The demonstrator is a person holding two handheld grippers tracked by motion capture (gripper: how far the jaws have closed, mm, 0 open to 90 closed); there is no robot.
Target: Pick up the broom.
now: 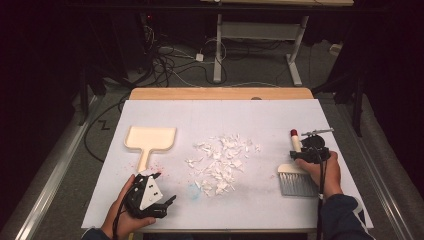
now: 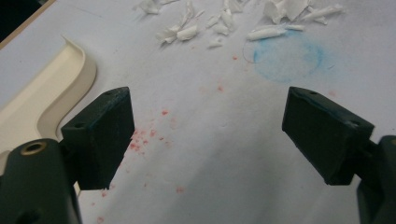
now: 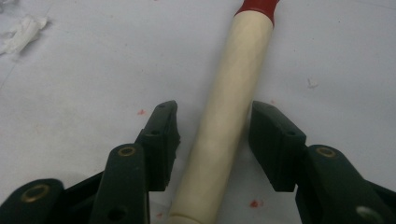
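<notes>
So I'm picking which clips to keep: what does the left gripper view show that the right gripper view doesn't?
Left gripper view: the cream dustpan beside the open left tool, a faint blue ring on the sheet, and many white paper scraps.

Right gripper view: the cream brush handle with its red tip, lying between the jaws of the right tool, which don't yet touch it.

Both: the white sheet with red specks, and paper scraps.

White table cover (image 1: 220, 112), blue ring stain (image 2: 287, 57), red specks (image 2: 140, 140), floor cables (image 1: 175, 60), bg desk frame (image 1: 260, 30)
</notes>
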